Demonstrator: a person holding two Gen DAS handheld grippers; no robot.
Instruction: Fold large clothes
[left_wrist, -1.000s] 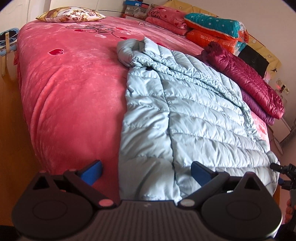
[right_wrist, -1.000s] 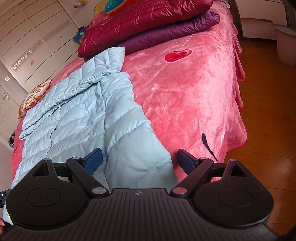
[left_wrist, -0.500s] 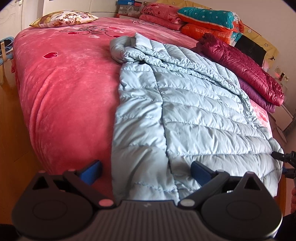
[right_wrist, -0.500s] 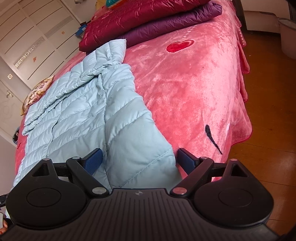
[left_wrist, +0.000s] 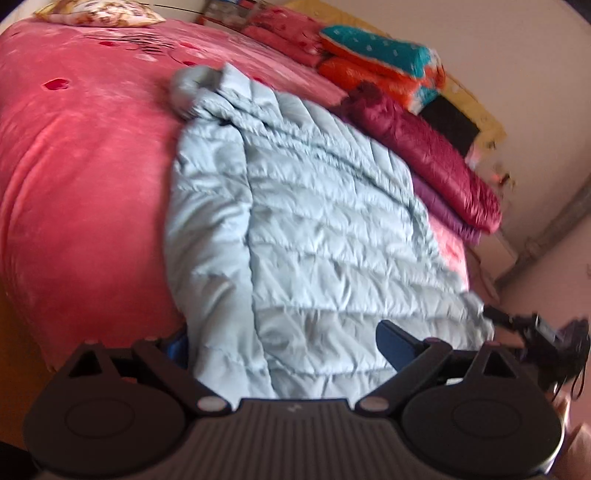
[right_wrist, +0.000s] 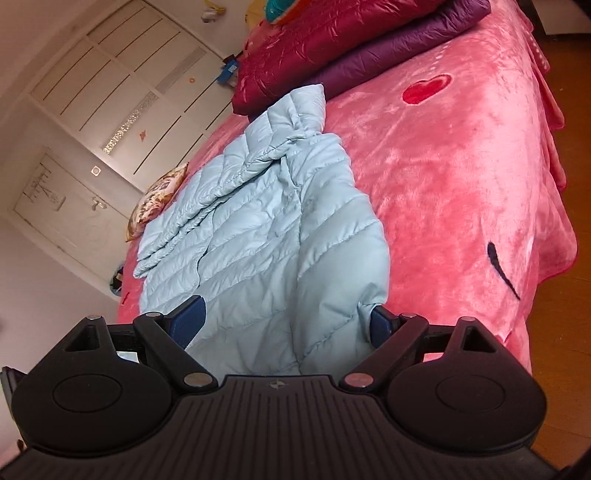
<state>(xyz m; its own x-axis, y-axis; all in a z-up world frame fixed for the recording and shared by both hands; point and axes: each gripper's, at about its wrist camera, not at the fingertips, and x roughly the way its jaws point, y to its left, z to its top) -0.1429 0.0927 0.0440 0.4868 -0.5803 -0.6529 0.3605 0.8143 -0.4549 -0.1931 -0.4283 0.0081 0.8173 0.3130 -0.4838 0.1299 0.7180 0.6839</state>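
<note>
At near edge of the bed (right_wrist: 461, 166), pale-blue down jacket (left_wrist: 314, 229) runs long axis near-to-far, its hem corners between spread fingers of left claw (left_wrist: 280, 345) and right claw (right_wrist: 284, 321), neither clenched yet.

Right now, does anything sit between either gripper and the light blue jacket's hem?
Nothing visible does. The light blue jacket hem already lies between the open fingers of the left gripper and right gripper.

Pale blue down jacket (left_wrist: 325, 236) hem drawn deeper between both jaws, left view now motion-blurred, right view tilted
</note>
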